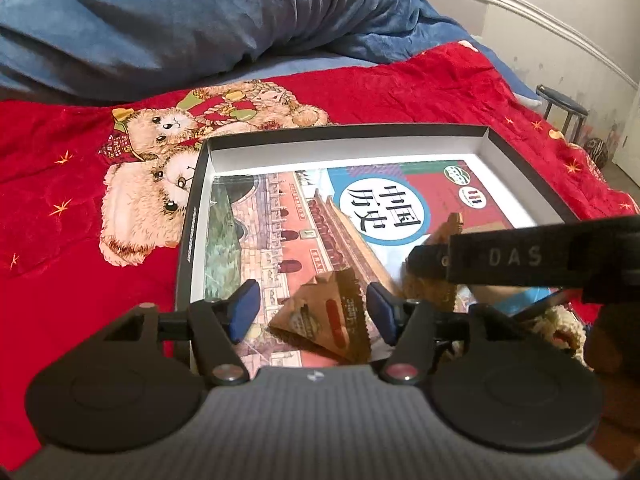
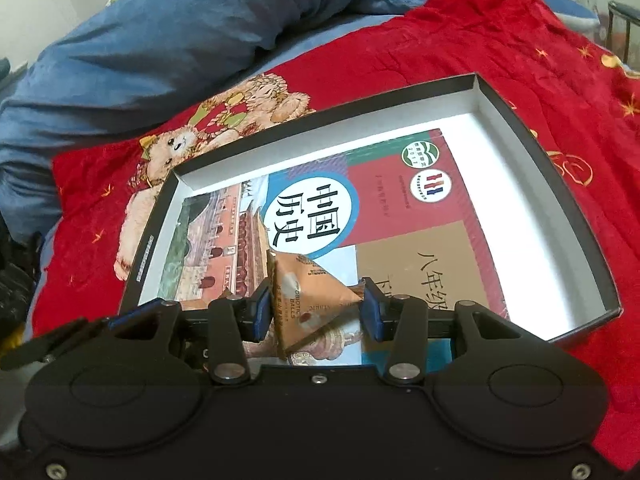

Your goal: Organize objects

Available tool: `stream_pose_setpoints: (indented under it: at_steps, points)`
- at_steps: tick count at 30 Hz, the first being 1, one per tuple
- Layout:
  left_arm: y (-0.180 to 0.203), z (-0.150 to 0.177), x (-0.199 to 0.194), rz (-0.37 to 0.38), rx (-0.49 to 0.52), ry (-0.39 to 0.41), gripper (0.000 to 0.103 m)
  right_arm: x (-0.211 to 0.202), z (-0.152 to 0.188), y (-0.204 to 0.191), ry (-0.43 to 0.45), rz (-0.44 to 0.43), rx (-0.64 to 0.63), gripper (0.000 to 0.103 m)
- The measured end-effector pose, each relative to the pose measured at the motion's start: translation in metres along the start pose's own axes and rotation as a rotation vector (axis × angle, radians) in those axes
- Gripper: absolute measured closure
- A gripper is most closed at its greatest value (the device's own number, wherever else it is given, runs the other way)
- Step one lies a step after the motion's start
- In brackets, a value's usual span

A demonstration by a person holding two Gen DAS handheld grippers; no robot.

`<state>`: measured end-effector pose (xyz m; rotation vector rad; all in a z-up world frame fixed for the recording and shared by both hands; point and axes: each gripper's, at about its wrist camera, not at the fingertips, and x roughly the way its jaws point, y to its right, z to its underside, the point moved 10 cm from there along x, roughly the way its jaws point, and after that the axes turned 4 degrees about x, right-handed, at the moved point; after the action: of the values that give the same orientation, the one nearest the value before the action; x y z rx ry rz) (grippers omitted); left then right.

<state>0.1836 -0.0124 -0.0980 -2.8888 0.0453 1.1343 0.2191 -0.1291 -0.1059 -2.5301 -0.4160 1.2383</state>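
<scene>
A shallow black box with white inside (image 1: pixel 344 148) (image 2: pixel 532 184) lies on the bed and holds a history textbook (image 1: pixel 280 216) (image 2: pixel 400 208). A tan triangular snack packet (image 1: pixel 332 316) lies on the book between the blue pads of my left gripper (image 1: pixel 314 312), which is open and apart from it. My right gripper (image 2: pixel 314 312) has its pads against a second tan triangular packet (image 2: pixel 308 300) and holds it just over the book. The right gripper's body (image 1: pixel 520 256) crosses the right side of the left wrist view.
A red blanket with teddy bears (image 1: pixel 120 184) (image 2: pixel 500 40) covers the bed under the box. A blue quilt (image 1: pixel 200 16) (image 2: pixel 140 32) is bunched along the far side. A dark stool (image 1: pixel 560 108) stands beyond the bed at right.
</scene>
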Motion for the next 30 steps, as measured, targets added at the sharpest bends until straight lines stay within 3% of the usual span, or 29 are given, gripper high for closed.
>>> stream_pose_setpoints:
  at_steps: [5,11,18,22,25,30]
  points:
    - [-0.004,0.001,-0.007,-0.028,0.016,-0.024,0.029,0.000,0.001,0.000,0.000,0.002,0.012,0.060]
    - [-0.017,-0.007,-0.029,0.018,-0.008,-0.034,0.026,-0.003,0.000,-0.002,-0.001,-0.012,0.032,0.058]
    - [-0.054,-0.013,-0.055,-0.034,-0.038,-0.012,0.026,-0.006,-0.001,-0.003,0.005,-0.014,0.029,0.054]
    - [-0.074,-0.013,-0.070,-0.042,-0.063,0.010,0.025,-0.009,-0.003,-0.009,0.019,-0.035,0.016,0.042]
    - [-0.084,-0.013,-0.078,-0.045,-0.079,0.018,0.025,-0.019,-0.008,-0.014,0.055,-0.030,0.005,0.039]
    - [-0.078,-0.023,-0.106,-0.004,-0.066,0.063,0.025,-0.062,-0.014,-0.025,0.147,-0.044,-0.017,0.026]
